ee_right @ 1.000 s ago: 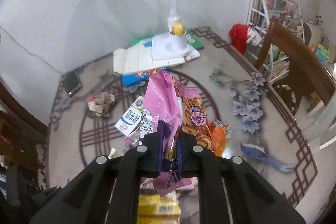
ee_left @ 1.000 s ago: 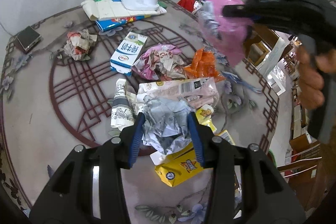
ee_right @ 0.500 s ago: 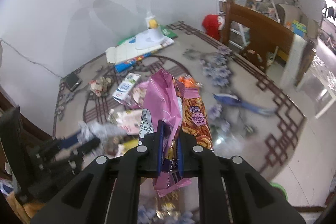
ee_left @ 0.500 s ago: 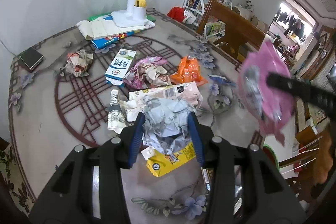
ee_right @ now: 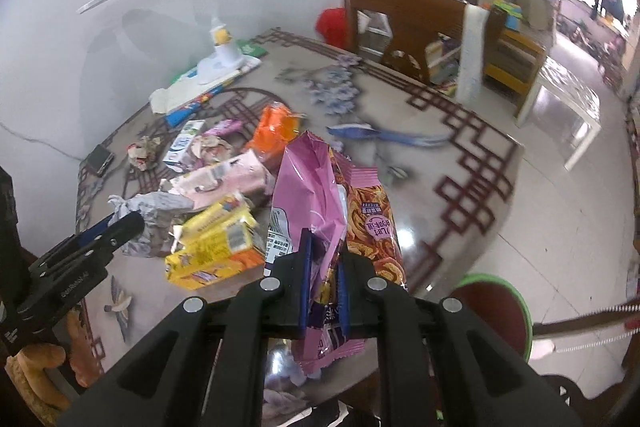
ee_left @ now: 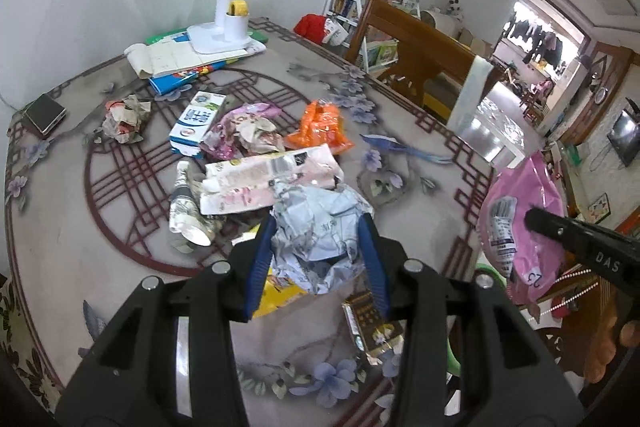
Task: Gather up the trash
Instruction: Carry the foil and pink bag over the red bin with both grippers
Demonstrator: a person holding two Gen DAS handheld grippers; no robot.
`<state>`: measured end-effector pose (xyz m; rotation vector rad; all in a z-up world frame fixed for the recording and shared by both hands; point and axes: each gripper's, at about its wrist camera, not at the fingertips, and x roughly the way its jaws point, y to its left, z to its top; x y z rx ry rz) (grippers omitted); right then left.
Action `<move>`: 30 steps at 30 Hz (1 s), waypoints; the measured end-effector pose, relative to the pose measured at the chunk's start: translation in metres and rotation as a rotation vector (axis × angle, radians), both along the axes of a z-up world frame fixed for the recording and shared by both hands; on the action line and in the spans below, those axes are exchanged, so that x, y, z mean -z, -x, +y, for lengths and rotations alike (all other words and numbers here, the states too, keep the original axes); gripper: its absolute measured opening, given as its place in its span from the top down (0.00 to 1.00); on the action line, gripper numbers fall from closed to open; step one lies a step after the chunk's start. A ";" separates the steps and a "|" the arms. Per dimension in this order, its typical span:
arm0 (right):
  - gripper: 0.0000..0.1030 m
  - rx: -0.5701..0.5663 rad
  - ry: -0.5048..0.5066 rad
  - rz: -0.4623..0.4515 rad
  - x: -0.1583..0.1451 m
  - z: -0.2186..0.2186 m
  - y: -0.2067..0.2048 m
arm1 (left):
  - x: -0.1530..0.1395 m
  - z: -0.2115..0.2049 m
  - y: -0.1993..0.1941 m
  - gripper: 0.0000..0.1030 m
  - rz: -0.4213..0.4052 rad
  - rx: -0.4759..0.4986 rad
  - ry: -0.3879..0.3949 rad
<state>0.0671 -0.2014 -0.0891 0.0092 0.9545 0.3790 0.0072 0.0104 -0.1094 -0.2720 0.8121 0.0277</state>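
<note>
The tabletop is grey-beige with a dark red lattice circle and pale blue-violet flowers. The crumpled paper ball is grey-white with faint print. The snack wrapper is glossy pink; the packet behind it is orange-red with a pink label. The juice carton is yellow with orange panels. The milk carton is white and blue. The crumpled bag is bright orange. The flat pouch is pale pink and white with a barcode. The desk lamp is white. The gripper pads are blue on black bodies.
</note>
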 end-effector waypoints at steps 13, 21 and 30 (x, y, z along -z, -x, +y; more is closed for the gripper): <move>0.89 0.063 0.021 0.015 0.007 -0.065 0.026 | 0.005 -0.068 0.008 0.60 0.029 0.110 0.008; 0.89 0.147 0.040 0.049 0.011 -0.151 0.045 | 0.002 -0.147 0.019 0.60 0.033 0.227 0.032; 0.86 0.202 -0.015 0.120 0.030 -0.216 0.052 | 0.013 -0.227 0.028 0.60 0.074 0.317 0.022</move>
